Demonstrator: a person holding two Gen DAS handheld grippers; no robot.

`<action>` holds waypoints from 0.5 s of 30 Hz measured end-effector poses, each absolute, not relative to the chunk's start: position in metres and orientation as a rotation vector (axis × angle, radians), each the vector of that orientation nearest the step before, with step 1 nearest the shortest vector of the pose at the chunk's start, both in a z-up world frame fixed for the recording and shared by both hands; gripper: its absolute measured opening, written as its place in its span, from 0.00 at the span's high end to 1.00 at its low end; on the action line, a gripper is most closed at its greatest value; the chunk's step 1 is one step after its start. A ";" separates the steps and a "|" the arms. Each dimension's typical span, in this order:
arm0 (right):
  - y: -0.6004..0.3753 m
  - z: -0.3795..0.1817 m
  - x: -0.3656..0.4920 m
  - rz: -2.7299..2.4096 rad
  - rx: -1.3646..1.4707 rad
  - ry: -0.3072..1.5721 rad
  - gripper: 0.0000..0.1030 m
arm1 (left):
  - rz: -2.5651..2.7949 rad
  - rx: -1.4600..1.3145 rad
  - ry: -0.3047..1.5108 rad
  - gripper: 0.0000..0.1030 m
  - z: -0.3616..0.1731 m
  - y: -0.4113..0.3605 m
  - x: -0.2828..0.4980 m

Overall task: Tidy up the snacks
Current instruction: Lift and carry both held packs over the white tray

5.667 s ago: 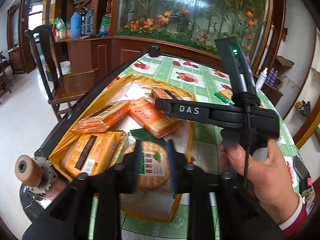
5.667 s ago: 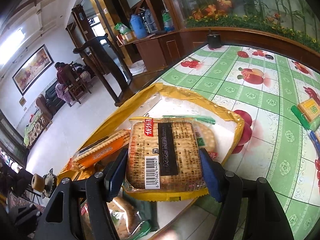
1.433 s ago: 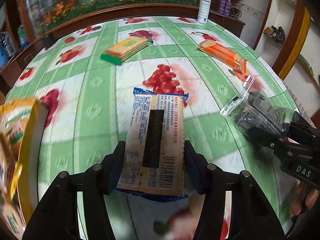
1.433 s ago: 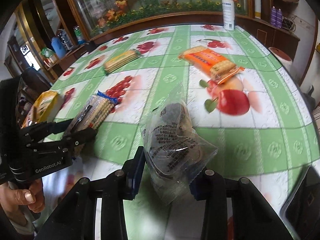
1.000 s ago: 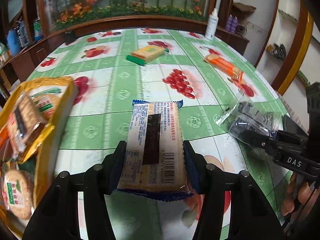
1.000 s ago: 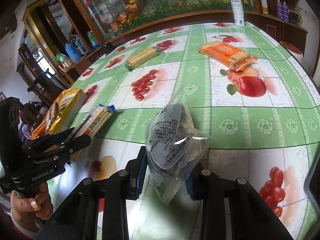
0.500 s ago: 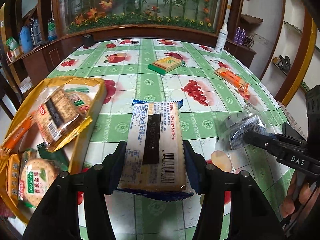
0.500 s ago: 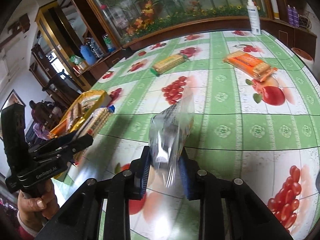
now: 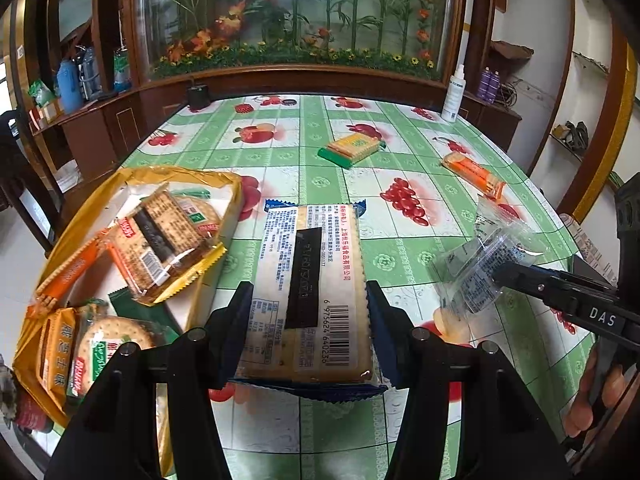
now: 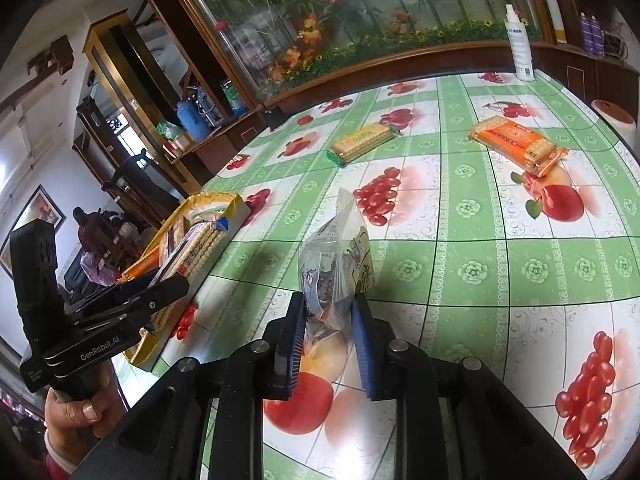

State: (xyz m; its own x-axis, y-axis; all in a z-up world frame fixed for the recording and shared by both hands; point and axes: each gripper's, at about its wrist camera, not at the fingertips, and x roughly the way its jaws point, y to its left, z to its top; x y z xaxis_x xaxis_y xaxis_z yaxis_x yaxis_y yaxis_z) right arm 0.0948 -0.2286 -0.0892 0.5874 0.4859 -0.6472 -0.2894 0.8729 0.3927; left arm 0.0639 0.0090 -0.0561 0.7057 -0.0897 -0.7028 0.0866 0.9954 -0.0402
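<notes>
The table (image 9: 320,184), under a green fruit-print cloth, fills both views, and the yellow bag (image 9: 132,178) lies open at its left edge, at about nine o'clock in the left wrist view, already holding several cracker packs. The left gripper (image 9: 310,312) is clamped on a blue-edged cracker pack (image 9: 310,280), jaws pressing its two long sides, so the pack's long axis runs straight ahead toward twelve o'clock; it is held above the cloth just right of the bag's mouth. The right gripper (image 10: 326,332) is closed on a clear pouch (image 10: 336,256) of dark snacks, pinched near its lower end so the pouch stands up between the jaws and points to twelve o'clock; in the left view it sits at three o'clock, well apart from the bag. What the next move likely turns on: the bag lies to the left of both loads, and the left hand is plainly the nearer, with the bag's rim close beside its pack, so it probably needs only a short swing toward nine or ten o'clock before letting go, while the right must cross past it. Two packs remain on the cloth, a green one (image 10: 362,142) at twelve o'clock and an orange one (image 10: 516,146) at two o'clock in the right view
</notes>
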 end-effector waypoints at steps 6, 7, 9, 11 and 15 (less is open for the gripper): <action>-0.222 -0.079 0.092 0.476 0.250 0.803 0.77 | -0.068 0.003 0.750 0.48 -0.048 0.016 0.059; -0.219 -0.076 0.091 0.481 0.246 0.797 0.78 | -0.063 0.005 0.745 0.48 -0.047 0.017 0.058; -0.214 -0.072 0.090 0.492 0.240 0.788 0.81 | -0.052 0.008 0.735 0.48 -0.044 0.020 0.056; -0.210 -0.068 0.088 0.503 0.235 0.778 0.86 | -0.046 0.005 0.731 0.48 -0.043 0.023 0.055; -0.199 -0.062 0.090 0.512 0.208 0.774 0.88 | -0.028 -0.006 0.722 0.48 -0.041 0.032 0.054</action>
State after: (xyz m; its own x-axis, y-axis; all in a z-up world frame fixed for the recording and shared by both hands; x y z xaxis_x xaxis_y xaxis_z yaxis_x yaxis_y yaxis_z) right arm 0.0901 -0.1994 -0.0623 0.6012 0.5129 -0.6128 -0.3635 0.8584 0.3619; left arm 0.0536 0.0320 -0.0411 0.7499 -0.0274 -0.6609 0.0230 0.9996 -0.0152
